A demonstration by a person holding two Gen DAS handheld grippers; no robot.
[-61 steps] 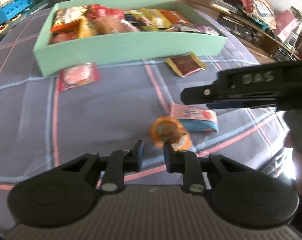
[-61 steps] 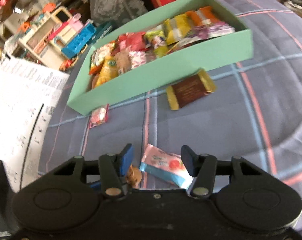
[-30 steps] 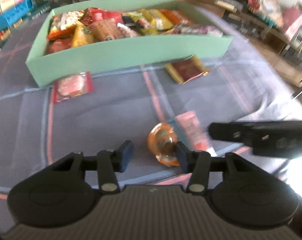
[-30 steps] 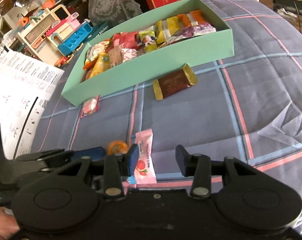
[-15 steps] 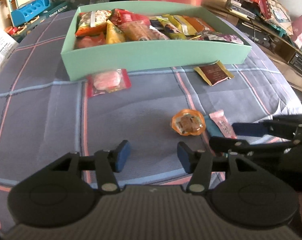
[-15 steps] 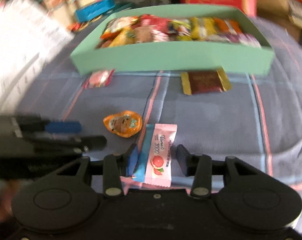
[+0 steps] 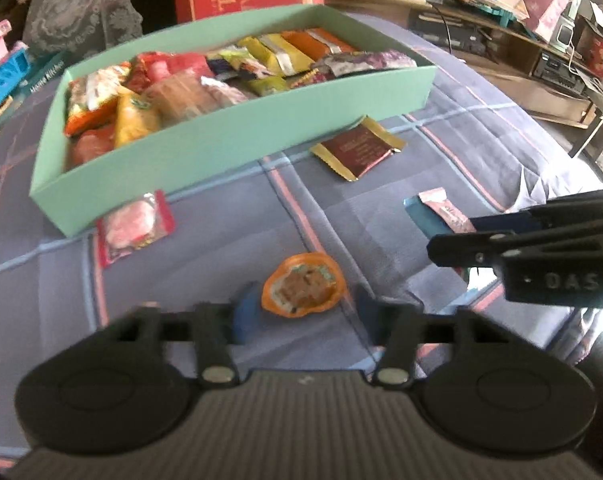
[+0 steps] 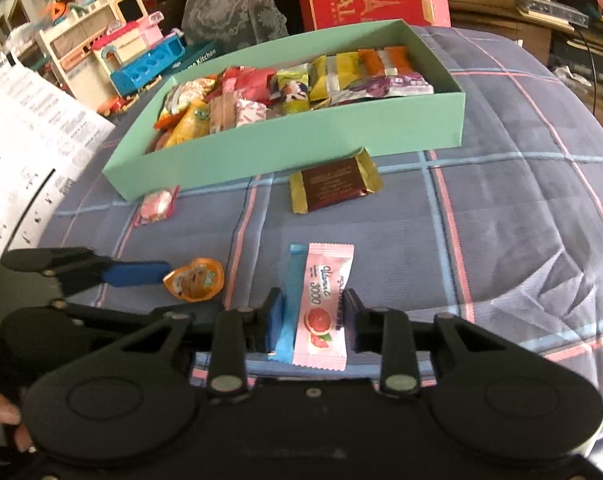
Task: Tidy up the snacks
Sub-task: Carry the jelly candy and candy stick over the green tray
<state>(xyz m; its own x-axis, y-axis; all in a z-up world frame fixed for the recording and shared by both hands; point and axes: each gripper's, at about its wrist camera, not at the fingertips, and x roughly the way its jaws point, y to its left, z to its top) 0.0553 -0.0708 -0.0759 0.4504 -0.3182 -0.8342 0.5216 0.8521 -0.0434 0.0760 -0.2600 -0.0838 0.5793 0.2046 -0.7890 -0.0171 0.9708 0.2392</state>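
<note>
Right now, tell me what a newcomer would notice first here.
A green box crammed with bright snack packets sits at the back of a checked blue cloth. In front, the right tongs are closing around a pink packet, and the left tongs close around an orange jelly cup. A brown bar lies against the box.

A: The bed's quilted cloth looks soft and matt; the green box seems matt card.

B: The pink sachet and the orange cup's foil lid are glossy; the right hand-held gripper is matt black plastic.
</note>
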